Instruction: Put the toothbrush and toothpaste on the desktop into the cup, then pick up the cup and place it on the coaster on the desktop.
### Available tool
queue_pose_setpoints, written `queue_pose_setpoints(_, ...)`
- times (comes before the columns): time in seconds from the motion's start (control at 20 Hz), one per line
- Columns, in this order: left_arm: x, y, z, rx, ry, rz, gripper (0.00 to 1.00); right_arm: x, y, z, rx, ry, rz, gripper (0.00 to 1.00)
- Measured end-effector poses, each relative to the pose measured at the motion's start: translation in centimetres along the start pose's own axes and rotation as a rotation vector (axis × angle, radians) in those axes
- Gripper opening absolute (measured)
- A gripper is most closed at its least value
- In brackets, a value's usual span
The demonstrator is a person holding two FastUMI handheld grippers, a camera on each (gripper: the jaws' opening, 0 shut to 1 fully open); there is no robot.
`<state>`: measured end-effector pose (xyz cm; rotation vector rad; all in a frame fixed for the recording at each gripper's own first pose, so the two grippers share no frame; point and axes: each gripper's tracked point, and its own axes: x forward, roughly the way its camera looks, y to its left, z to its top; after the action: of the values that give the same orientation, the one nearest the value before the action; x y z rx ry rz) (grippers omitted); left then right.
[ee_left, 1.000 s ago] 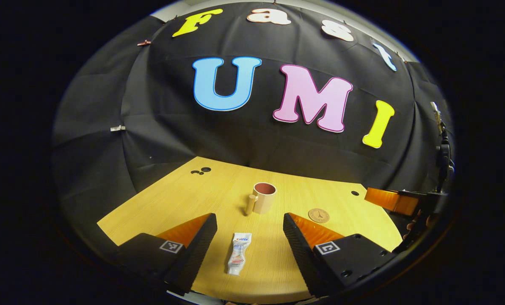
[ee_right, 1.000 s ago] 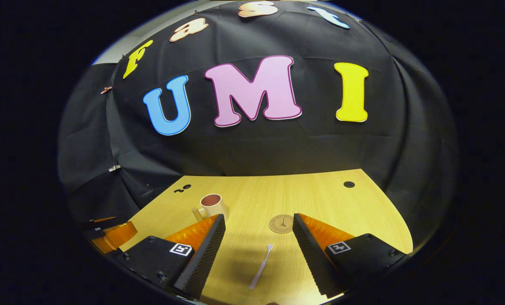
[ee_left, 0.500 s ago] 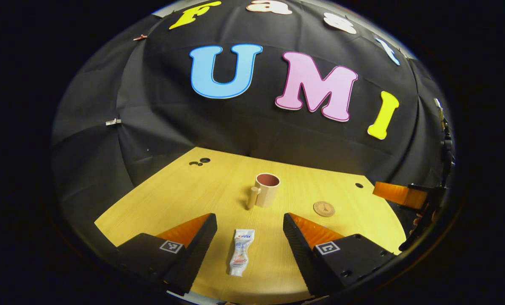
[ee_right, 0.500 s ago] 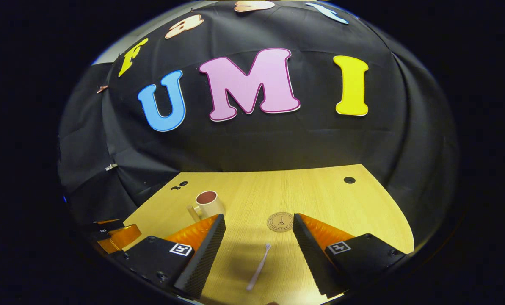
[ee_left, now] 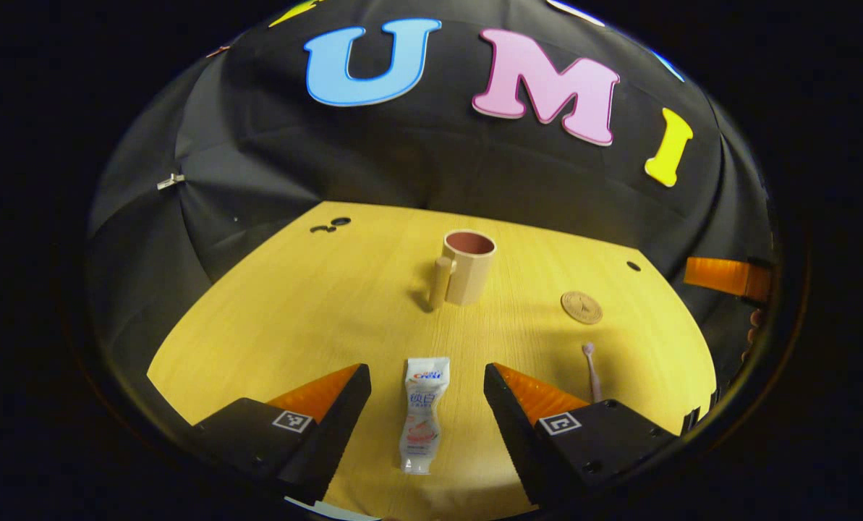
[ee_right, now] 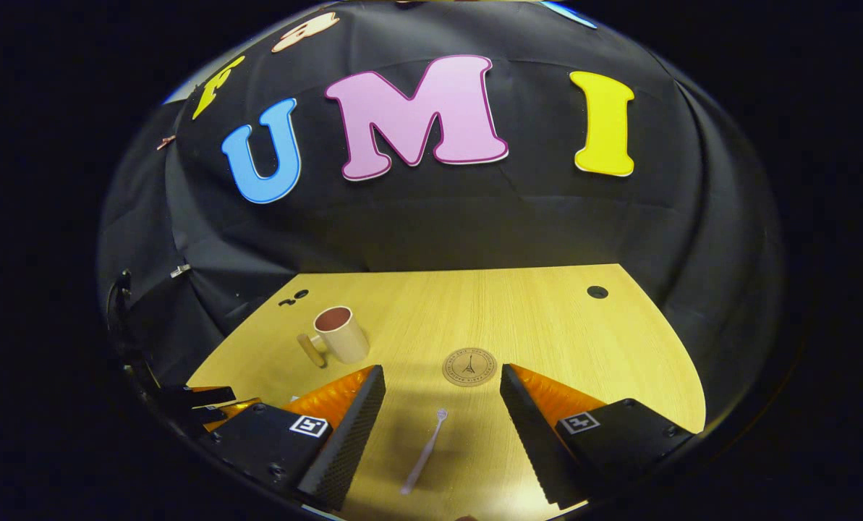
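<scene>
Counts: one cup, one toothpaste tube, one toothbrush, one coaster, two grippers.

Left gripper view, left to right: light wooden desktop (ee_left: pixel 279 304) spans the lower half of the frame. Left gripper (ee_left: pixel 425 401) at bottom centre, jaws wide apart, gripping nothing. Between its fingers lies the white squeeze tube of toothpaste (ee_left: pixel 421 424), flat on the wood, long axis running up-down in the frame, wide crimped end toward the cup, narrow end toward the bottom edge. Above it at frame centre stands the beige cylindrical cup with a reddish inside (ee_left: pixel 469 266), upright, handle on its left side. Right of centre lies the round brown coaster (ee_left: pixel 581 307), flat, apart from the cup. Just below it is the thin pale pink toothbrush (ee_left: pixel 589 370), long axis near vertical, head pointing up toward the coaster, lower end hidden behind the gripper's right finger.

Right gripper view, left to right: cup (ee_right: pixel 339 335) at centre left, right gripper (ee_right: pixel 442 423) at bottom centre, jaws wide apart, empty. Toothbrush (ee_right: pixel 424 450) lies between the fingers, tilted slightly, head at upper right pointing to the coaster (ee_right: pixel 469 367) just above.
</scene>
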<state>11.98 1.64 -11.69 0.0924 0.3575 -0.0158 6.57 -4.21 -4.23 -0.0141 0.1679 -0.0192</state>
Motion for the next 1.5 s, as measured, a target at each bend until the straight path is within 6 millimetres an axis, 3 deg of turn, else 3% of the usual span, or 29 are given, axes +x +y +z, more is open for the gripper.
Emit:
queue_pose_setpoints(0.2,2.7,-0.3,-3.1,0.040,0.104,-0.004,0.97,0.5,-0.5,-1.4,-0.013,0.045,0.013,0.99)
queue_pose_setpoints(0.6,4.8,-0.5,-7.4,0.077,0.254,-0.013,0.96,-0.9,-2.5,-6.5,0.045,0.158,-0.020,0.99)
queue_pose_setpoints(0.7,5.0,0.1,-7.8,0.080,0.258,0.001,0.79,-1.5,-2.5,-7.4,0.051,0.179,-0.025,0.99)
queue_pose_setpoints(0.8,5.2,0.0,-7.8,0.110,0.253,-0.006,0.72,-2.1,-2.5,-8.1,0.052,0.195,-0.033,0.99)
queue_pose_setpoints(0.85,5.6,-0.2,-7.8,0.123,0.245,-0.017,0.77,-2.4,-2.6,-8.5,0.054,0.205,-0.040,0.99)
queue_pose_setpoints(1.05,5.8,-0.4,-7.4,0.156,0.233,-0.046,0.58,-3.2,-1.8,-10.1,0.067,0.252,-0.065,0.99)
queue_pose_setpoints(1.1,5.8,-1.2,-7.5,0.168,0.235,-0.064,0.58,-3.3,-1.6,-10.4,0.071,0.266,-0.072,0.99)
queue_pose_setpoints(1.15,6.0,-1.4,-7.6,0.188,0.237,-0.065,0.43,-3.5,-1.2,-10.8,0.077,0.279,-0.079,0.99)
queue_pose_setpoints(1.35,5.8,-1.3,-7.4,0.218,0.238,-0.097,0.34,-3.3,0.0,-12.1,0.058,0.320,-0.086,0.99)
queue_pose_setpoints(1.5,5.7,-1.4,-7.4,0.201,0.235,-0.125,0.28,-2.9,2.4,-13.9,0.076,0.381,-0.029,0.99)
